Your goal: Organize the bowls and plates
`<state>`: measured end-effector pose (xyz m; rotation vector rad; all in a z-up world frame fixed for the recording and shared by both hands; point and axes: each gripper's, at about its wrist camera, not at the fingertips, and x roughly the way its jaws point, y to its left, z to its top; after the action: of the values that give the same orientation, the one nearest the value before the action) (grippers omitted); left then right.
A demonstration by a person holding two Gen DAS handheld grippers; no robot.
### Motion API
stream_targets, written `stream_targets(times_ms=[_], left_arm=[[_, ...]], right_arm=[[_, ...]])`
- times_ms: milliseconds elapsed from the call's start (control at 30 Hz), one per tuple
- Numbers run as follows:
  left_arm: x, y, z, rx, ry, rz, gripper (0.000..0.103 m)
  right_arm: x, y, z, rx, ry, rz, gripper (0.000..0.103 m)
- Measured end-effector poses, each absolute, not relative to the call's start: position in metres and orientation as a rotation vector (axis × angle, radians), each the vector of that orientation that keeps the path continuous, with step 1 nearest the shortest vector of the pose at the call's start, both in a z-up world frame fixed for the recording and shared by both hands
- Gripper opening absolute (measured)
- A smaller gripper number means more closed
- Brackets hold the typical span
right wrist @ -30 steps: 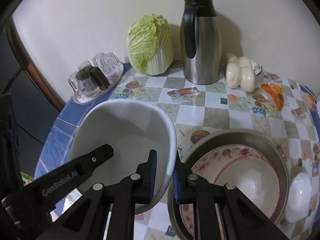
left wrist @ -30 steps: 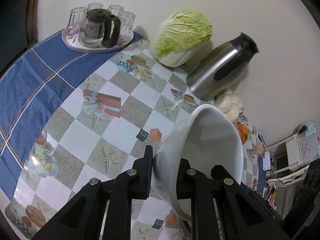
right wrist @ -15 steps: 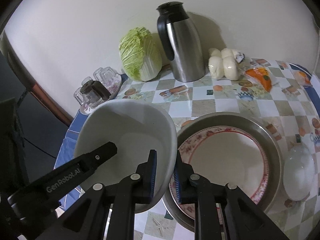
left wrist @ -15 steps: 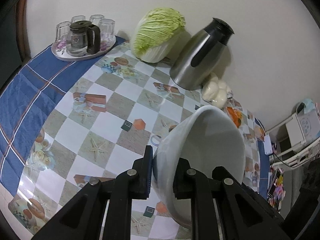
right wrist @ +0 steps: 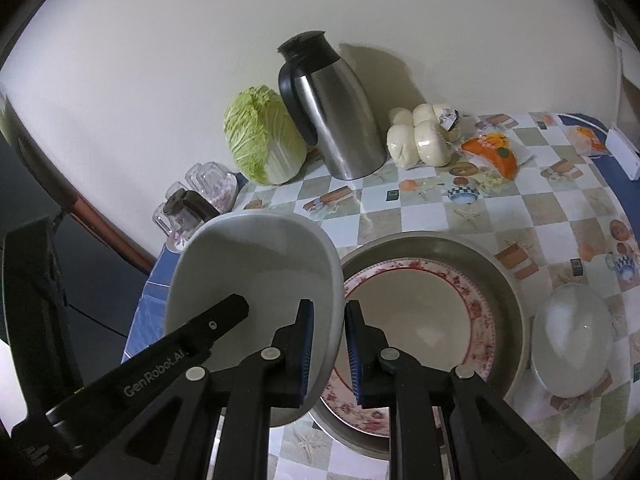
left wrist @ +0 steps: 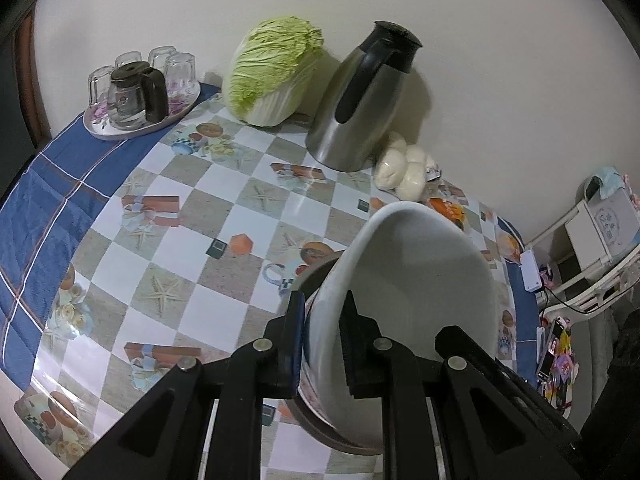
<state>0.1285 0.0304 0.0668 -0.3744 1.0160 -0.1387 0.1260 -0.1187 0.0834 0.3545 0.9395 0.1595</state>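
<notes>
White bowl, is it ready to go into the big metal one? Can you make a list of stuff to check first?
1. Left gripper pinches the white bowl rim: ok.
2. Right gripper pinches the opposite rim: ok.
3. Metal basin is beside the bowl, within view: ok.
4. Floral plate in the basin has nothing on it: ok.
5. Bowl level: not ok, it is tilted.
6. Small clear bowl sits outside the basin, out of the way: ok.

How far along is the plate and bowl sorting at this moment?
Done: the floral plate already lies in the metal basin. In hand: both the left tool and right tool clamp the white bowl's rim, tilted beside the basin. Left: setting it down, and the small bowl still on the table.
</notes>
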Motion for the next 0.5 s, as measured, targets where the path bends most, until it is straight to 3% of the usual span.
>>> stream_targets(times_ms=[500], left_arm=[[0.125,-0.021,0.068,-0.341,1.027,-0.193,0.017]], right_arm=[[0.115,-0.173,0.087,0.411,0.937,0.131,0.019]])
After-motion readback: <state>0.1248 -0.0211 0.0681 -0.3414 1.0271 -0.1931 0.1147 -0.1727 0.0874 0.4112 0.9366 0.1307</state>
